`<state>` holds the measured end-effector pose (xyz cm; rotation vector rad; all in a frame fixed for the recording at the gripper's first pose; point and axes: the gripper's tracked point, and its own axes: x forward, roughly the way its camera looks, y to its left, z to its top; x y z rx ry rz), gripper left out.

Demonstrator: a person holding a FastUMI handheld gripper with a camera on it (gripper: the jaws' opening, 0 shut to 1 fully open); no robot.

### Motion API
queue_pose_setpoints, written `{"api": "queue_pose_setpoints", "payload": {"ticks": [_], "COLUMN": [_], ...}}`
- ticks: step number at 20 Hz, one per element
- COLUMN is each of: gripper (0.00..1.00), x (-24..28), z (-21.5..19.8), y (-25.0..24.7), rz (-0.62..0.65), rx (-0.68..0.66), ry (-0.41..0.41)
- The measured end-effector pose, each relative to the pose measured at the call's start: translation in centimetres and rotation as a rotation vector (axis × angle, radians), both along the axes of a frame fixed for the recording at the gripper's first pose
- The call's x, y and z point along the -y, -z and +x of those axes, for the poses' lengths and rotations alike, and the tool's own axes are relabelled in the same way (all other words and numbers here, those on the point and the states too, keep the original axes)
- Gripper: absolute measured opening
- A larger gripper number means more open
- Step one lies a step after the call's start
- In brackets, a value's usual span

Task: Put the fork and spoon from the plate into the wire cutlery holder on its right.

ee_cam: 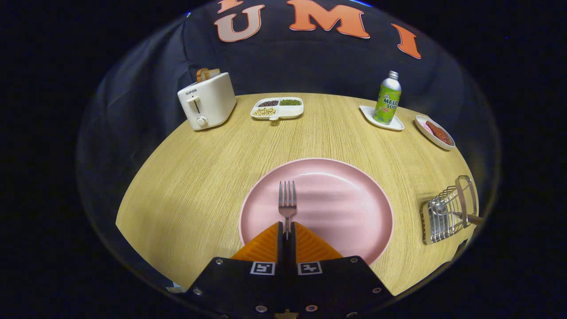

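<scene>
The gripper (pixel 287 230), closed on the fork (pixel 287 201) handle, points tines away; the wire cutlery holder (pixel 447 212) sits far right.

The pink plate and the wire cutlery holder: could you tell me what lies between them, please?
In the gripper view, only bare wooden table lies between the pink plate and the wire cutlery holder.

The fork (pixel 287 204) loses its handle between the gripper (pixel 287 230) fingers pinched on it. By the table's (pixel 186 177) right edge, the wire cutlery holder (pixel 447 210) is cut off.
</scene>
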<state>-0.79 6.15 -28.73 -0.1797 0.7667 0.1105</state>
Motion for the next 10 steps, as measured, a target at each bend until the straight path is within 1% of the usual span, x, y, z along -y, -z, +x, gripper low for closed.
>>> {"api": "queue_pose_setpoints", "payload": {"ticks": [4,10], "gripper": [0.04,0.04], "x": [2.1,5.3], "z": [0.0,-0.5], "y": [-2.7,-7.1], "rz": [0.007,-0.021], "rx": [0.022,0.068], "ry": [0.019,0.021]}}
